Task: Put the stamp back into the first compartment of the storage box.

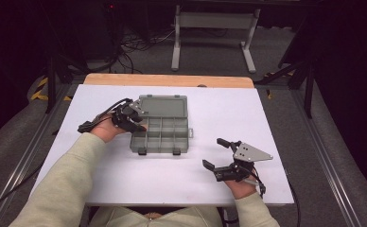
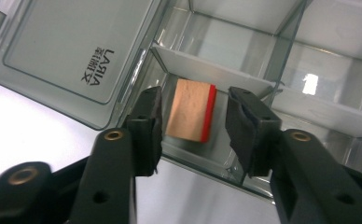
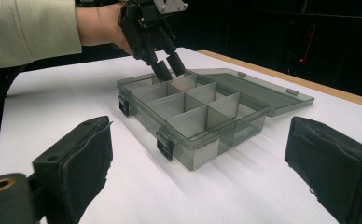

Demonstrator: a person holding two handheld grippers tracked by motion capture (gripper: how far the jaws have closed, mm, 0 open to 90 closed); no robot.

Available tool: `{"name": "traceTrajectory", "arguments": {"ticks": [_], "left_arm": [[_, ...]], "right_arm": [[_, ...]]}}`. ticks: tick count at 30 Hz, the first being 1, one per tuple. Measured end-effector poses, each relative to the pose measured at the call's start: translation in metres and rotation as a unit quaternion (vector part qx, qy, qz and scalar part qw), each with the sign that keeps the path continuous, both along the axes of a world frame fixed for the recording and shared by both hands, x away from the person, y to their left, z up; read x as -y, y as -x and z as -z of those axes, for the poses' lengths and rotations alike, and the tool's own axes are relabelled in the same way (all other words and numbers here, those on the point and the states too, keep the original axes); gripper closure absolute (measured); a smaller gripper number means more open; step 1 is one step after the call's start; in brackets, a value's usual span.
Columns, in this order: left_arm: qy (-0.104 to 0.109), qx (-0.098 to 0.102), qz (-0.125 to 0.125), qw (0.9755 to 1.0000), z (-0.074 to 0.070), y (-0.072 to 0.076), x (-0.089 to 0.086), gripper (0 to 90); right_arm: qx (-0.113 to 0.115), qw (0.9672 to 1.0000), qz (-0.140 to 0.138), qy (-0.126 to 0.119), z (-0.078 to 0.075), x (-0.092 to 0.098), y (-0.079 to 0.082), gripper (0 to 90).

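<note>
A grey see-through compartment box (image 1: 160, 137) lies mid-table with its lid (image 1: 162, 105) folded open on the far side. A small wooden block with a red edge (image 2: 191, 109) lies in a compartment next to the lid hinge. My left gripper (image 2: 193, 123) hangs open just over that compartment, one jaw on each side of the block with a gap on both sides. In the high view the left gripper (image 1: 139, 122) sits at the box's far left corner. My right gripper (image 1: 212, 152) is wide open and holds nothing, near the table's front right, pointing at the box (image 3: 193, 116).
The white table top (image 1: 266, 118) has a wooden strip (image 1: 167, 80) along its far edge. Box latches (image 3: 164, 144) face the front. The other compartments (image 3: 212, 114) look bare. Dark floor, cables and a stand frame (image 1: 214, 28) lie beyond the table.
</note>
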State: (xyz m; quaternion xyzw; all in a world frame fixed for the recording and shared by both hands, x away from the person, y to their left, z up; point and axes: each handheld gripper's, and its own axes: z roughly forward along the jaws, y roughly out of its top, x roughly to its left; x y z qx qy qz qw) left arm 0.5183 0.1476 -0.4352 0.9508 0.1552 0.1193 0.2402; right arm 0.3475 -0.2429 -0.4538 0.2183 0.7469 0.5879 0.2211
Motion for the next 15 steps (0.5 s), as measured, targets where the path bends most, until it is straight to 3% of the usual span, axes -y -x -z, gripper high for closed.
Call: {"name": "traceTrajectory", "arguments": {"ticks": [7,12,15], "left_arm": [[0.011,0.005,-0.006,0.9999,-0.003,0.002,-0.001,52.4],[0.035,-0.001,-0.013,0.9993,-0.010,0.005,-0.003,50.3],[0.044,0.007,-0.014,0.9989,-0.016,0.009,-0.003,46.8]], "right_arm": [[-0.001,1.0000,0.000,0.001,0.000,0.000,0.000,7.8],[-0.002,1.0000,0.000,0.000,0.000,0.000,0.000,7.8],[-0.003,1.0000,0.000,0.000,0.000,0.000,-0.001,7.8]]}}
